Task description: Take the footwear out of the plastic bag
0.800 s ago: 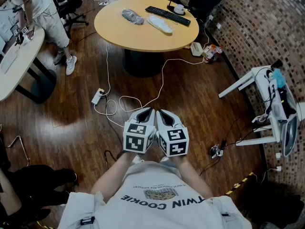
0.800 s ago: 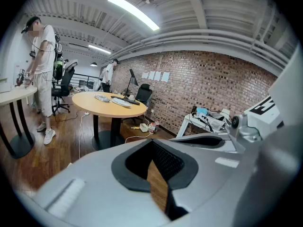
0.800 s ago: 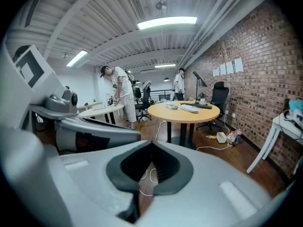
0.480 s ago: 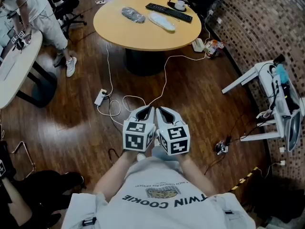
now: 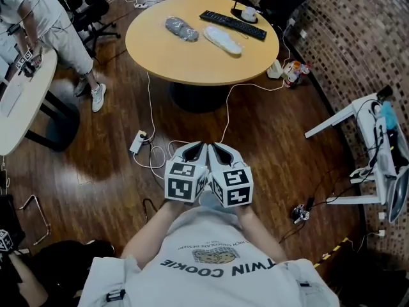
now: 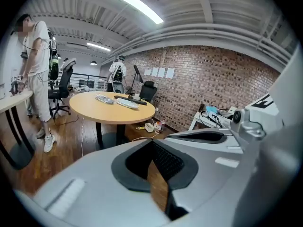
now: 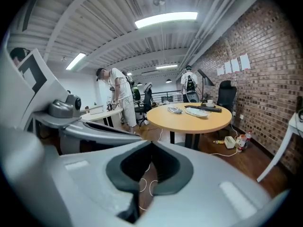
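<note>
"Right, state of the tongs?"

"I read both as clenched and empty. The left gripper (image 5: 197,149) has its dark pads meeting at the tips, and only floor shows through the slot behind them. The right gripper (image 5: 216,149) reads the same: jaws together, nothing between. I hold the pair side by side, marker cubes just beside each other, close in front of my chest above the dark wooden floor (image 5: 268,139)."

"And the task item?"

"It is on the round tan wooden table (image 5: 185,59), well apart from both grippers. Two packets lie towards its far side. One is a grey crumpled bundle in clear plastic (image 5: 181,28). Just beside it, to the right, is a pale sole-shaped piece of footwear in a clear plastic bag (image 5: 222,39). I cannot tell what the grey bundle is."

"Anything else noted?"

"A long black keyboard (image 5: 232,25) lies beyond the pale packet, with a small white cup (image 5: 250,13) near its far end. A thin white cable (image 5: 149,104) runs down from the table to a white power strip (image 5: 138,141) on the floor. A person in light clothes (image 5: 54,21) stands at a white desk (image 5: 19,101) on the left. A red brick wall (image 5: 345,37) closes the right."
</note>
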